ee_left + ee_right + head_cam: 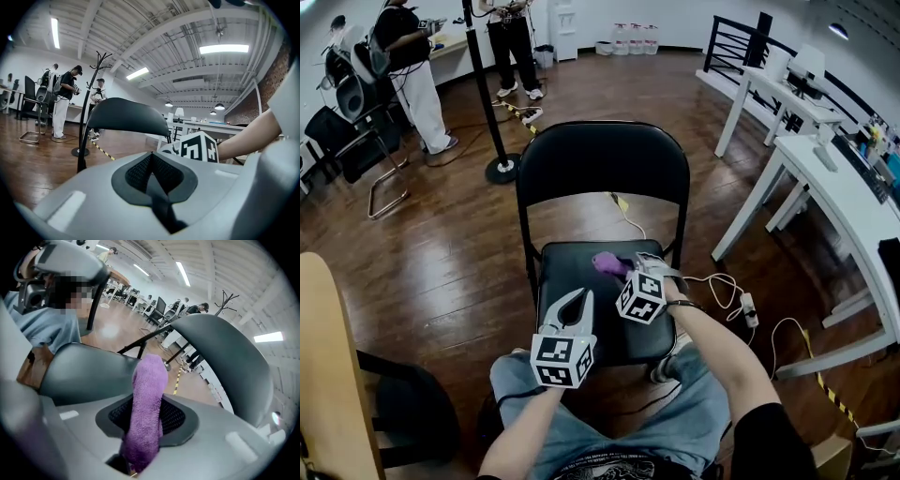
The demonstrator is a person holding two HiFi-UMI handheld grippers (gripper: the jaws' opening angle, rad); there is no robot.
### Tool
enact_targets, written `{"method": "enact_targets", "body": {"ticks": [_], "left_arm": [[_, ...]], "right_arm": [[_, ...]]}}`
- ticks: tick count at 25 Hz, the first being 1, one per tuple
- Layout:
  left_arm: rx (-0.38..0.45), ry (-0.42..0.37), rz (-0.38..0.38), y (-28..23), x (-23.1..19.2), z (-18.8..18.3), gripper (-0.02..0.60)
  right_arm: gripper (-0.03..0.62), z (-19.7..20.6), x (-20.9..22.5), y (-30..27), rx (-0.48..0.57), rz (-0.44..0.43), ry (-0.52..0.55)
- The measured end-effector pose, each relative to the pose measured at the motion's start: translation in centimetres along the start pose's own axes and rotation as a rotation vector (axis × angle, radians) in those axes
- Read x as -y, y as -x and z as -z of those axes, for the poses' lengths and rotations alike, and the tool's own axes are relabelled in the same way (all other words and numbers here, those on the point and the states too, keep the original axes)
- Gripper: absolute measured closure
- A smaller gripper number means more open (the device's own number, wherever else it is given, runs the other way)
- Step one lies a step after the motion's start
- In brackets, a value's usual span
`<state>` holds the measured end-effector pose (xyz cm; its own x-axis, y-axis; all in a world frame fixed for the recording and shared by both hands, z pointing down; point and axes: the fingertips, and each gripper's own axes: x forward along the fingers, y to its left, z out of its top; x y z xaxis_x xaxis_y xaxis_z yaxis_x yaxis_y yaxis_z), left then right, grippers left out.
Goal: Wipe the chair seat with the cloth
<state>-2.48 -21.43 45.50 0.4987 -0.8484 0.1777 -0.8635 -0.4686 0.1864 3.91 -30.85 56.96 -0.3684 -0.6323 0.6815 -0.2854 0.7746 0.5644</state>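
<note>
Cloth (147, 413): purple, pinched between the right gripper (626, 267) jaws and poking past the tips, near the chair seat (572, 267) back edge, probably touching it.
Left gripper (579, 298): jaws together, empty, over the seat's front-left edge.

Count: 2 grippers: left gripper (579, 298), right gripper (630, 265). 1 purple cloth (607, 263). 1 folding chair (602, 169). 2 people: left person (411, 66), right person (514, 37). 1 coat stand (487, 94). 2 white tables: near table (834, 187), far table (769, 94).
</note>
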Motion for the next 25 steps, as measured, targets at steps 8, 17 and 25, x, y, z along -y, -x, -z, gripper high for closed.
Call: {"method": "enact_targets", "body": {"ticks": [8, 17, 25], "left_arm": [[-0.050, -0.005, 0.009, -2.1, -1.0, 1.2, 0.578], [-0.113, 0.010, -0.018, -4.1, -2.9, 3.7, 0.578], [-0.122, 0.009, -0.019, -4.6, -2.9, 4.2, 0.578]], "right_arm": [[0.474, 3.8, 4.9, -6.0, -0.104, 0.026, 0.021], [0.474, 7.6, 5.4, -10.6, -0.167, 0.006, 0.048], [0.474, 8.8, 4.0, -10.8, -0.192, -0.015, 0.071]]}}
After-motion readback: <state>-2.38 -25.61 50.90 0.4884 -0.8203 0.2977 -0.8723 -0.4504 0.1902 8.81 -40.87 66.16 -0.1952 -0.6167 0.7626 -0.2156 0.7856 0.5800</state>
